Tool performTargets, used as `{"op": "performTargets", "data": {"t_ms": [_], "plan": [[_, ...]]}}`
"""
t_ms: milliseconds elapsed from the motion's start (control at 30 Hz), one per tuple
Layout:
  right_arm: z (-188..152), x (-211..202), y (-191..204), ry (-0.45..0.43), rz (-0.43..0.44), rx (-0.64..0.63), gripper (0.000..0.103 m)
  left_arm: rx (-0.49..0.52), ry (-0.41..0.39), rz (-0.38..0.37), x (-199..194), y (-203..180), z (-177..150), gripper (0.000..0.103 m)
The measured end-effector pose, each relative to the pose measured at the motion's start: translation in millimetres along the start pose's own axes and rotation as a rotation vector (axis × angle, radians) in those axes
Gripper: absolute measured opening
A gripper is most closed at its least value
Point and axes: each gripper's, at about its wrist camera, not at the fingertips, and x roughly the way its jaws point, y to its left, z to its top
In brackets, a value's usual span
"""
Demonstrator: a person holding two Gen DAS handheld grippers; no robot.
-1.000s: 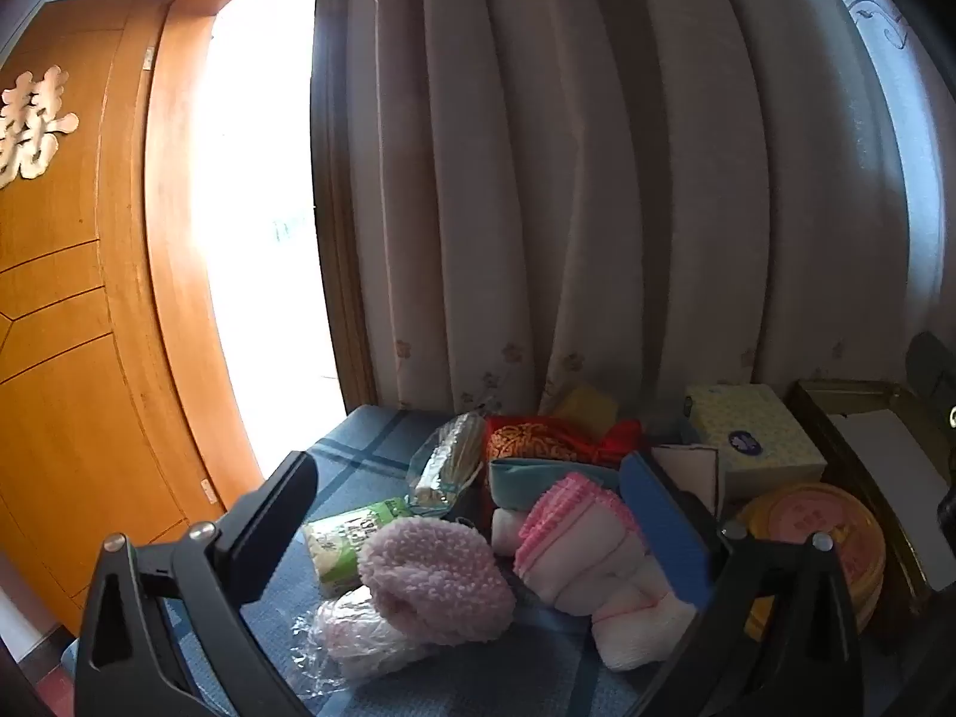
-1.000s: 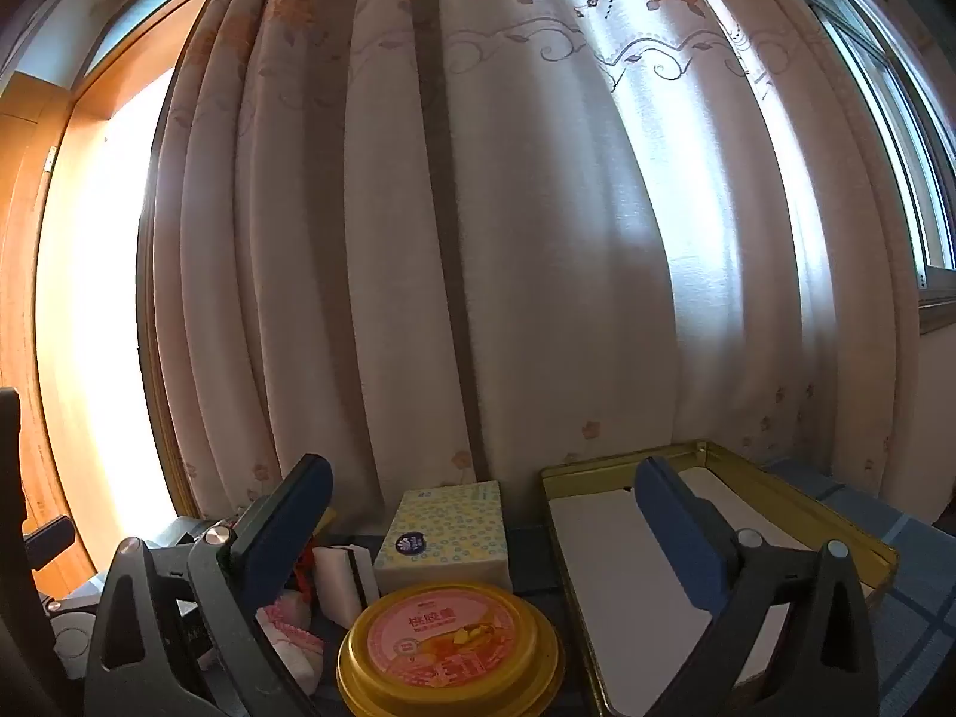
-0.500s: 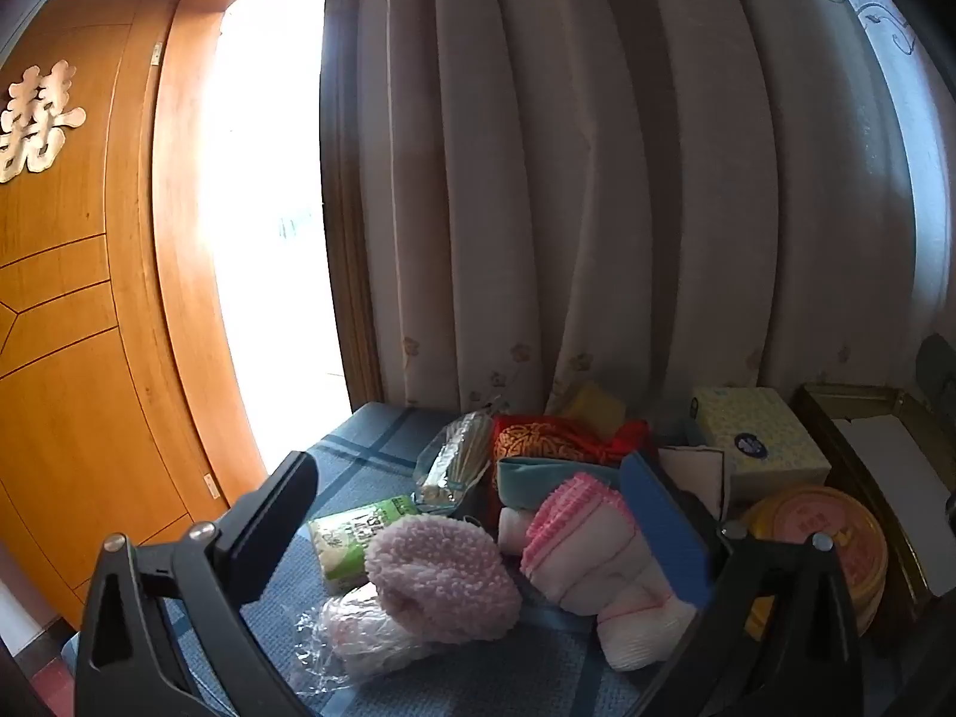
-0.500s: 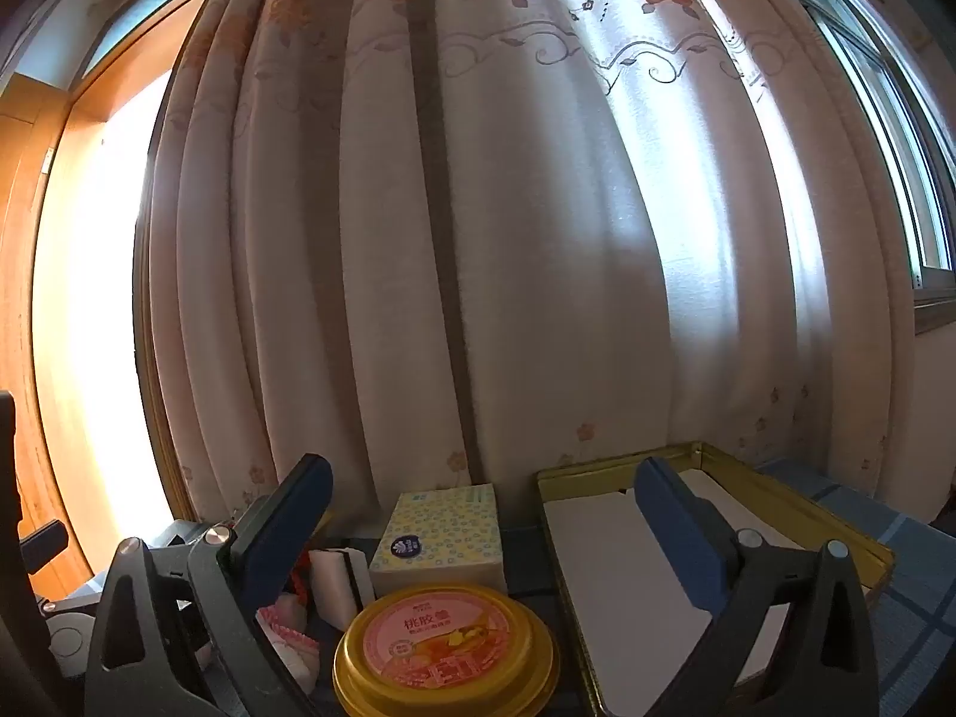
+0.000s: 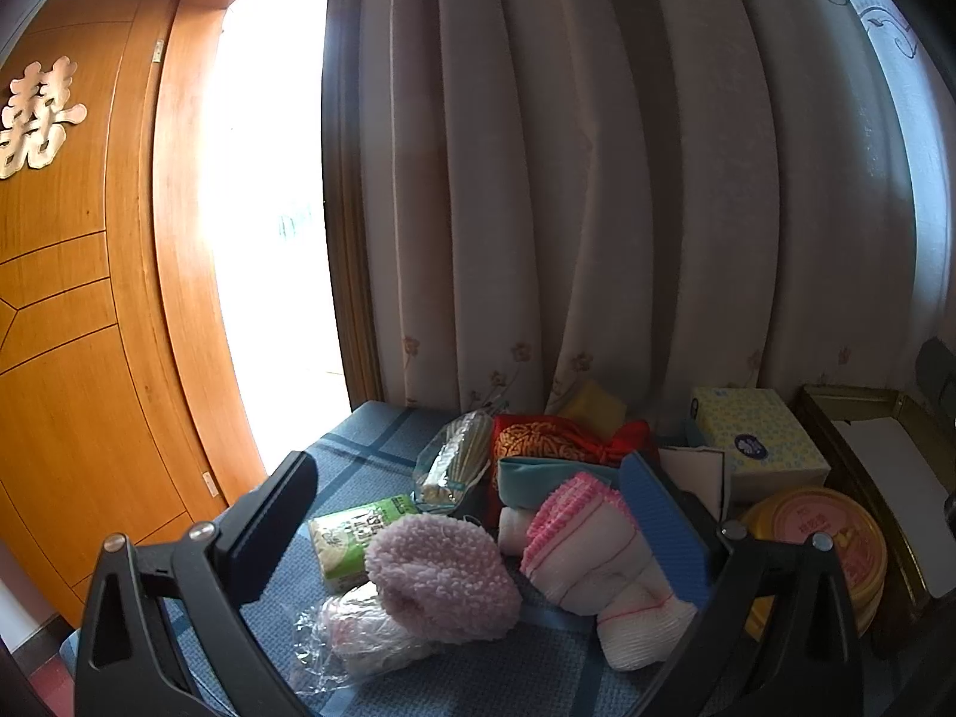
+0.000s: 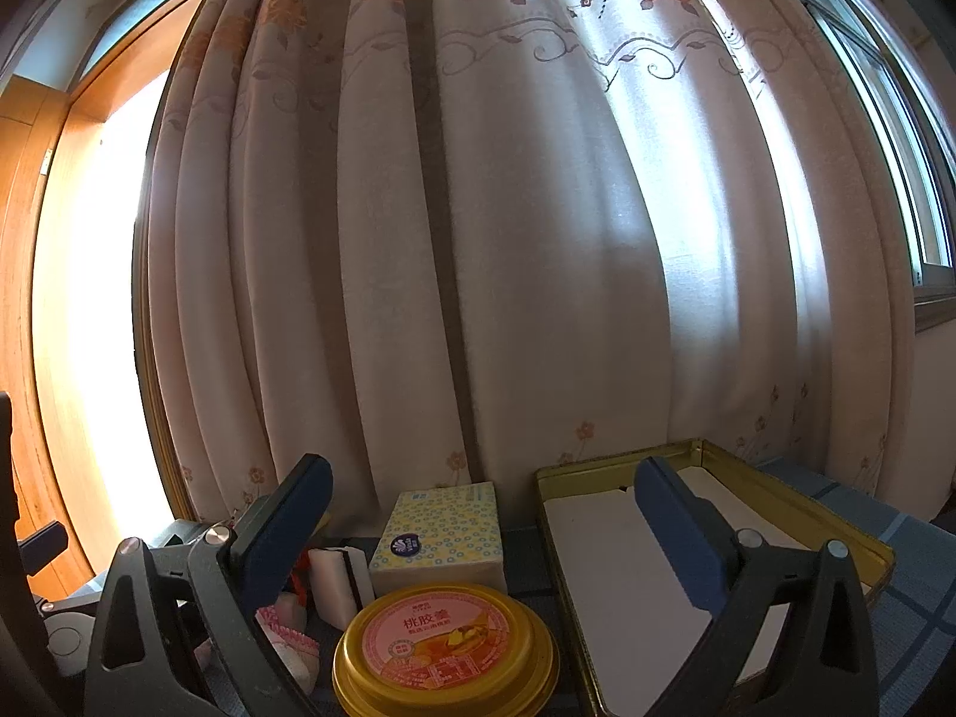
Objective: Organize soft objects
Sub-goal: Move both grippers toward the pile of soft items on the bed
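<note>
From my left wrist camera, the soft things sit in a heap on the blue checked cloth (image 5: 370,448): a fuzzy lilac slipper (image 5: 442,585) lies nearest, with a plastic-wrapped pink bundle (image 5: 358,633) touching its near side and a green tissue pack (image 5: 352,538) just beside it to the left. To the right of the slipper are rolled white socks with pink cuffs (image 5: 585,544), one roll partly behind my blue fingertip pad. Behind them lie a folded teal cloth (image 5: 538,478), a red and gold embroidered pouch (image 5: 549,436), a yellow sponge (image 5: 597,406) and a clear bag of pale sticks (image 5: 454,454). My left gripper (image 5: 472,508) is spread wide above the pile with nothing between its jaws.

On the right wrist view, my right gripper (image 6: 484,514) is likewise wide apart and holds nothing. Between its fingers I see a yellow patterned tissue box (image 6: 442,532) and, nearer, a round gold tin with a pink lid (image 6: 445,645). To the right stands an open gold tray with a white liner (image 6: 705,454). A floral curtain (image 6: 478,239) hangs behind everything.
</note>
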Motion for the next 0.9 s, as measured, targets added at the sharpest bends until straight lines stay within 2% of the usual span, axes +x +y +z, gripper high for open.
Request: {"op": "performTargets", "data": {"t_ms": [467,900], "plan": [[-0.3,0.2,0.1,0.002,0.003,0.001,0.102,-0.011,0.011,-0.002,1.0,0.9,0.5,0.103],[-1.1,2.5,2.9,0.028,0.045,0.005,0.102,-0.026,0.029,-0.014,-9.1,4.5,-4.4,0.103]]}}
